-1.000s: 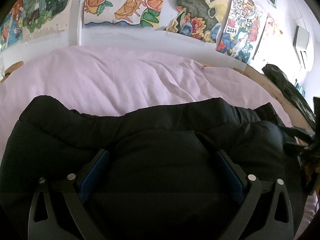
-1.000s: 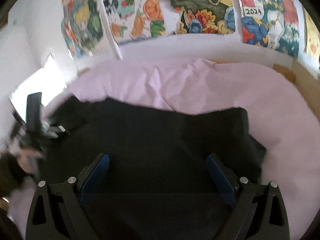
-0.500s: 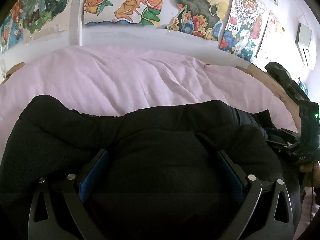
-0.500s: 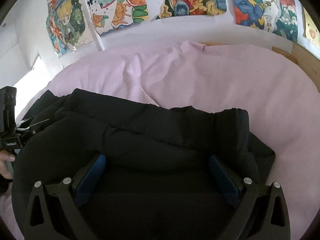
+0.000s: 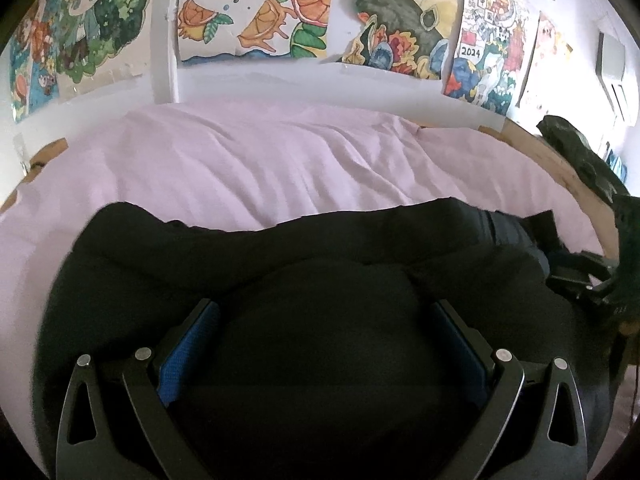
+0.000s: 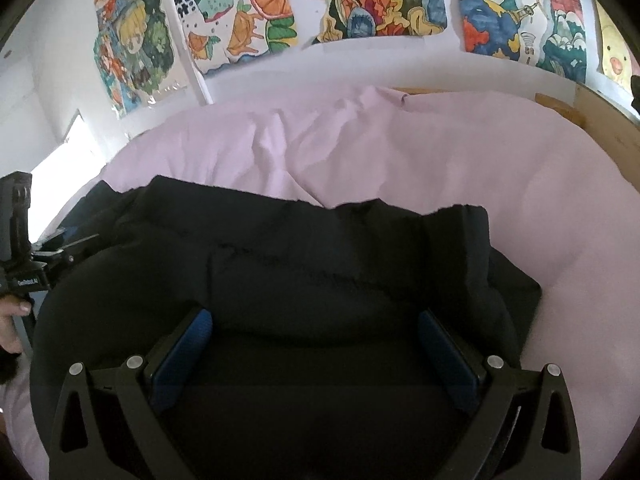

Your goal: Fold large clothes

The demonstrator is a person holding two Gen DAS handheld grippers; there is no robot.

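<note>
Left wrist view shows the left tongs spread wide, their blue pads set on either side of a puffy black coat that lies bunched on the pink bed sheet. Right wrist view shows the right tongs likewise spread over the same coat, pinching nothing, with the person's hand at the left edge. Colourful drawings hang on the wall behind the bed.
</note>
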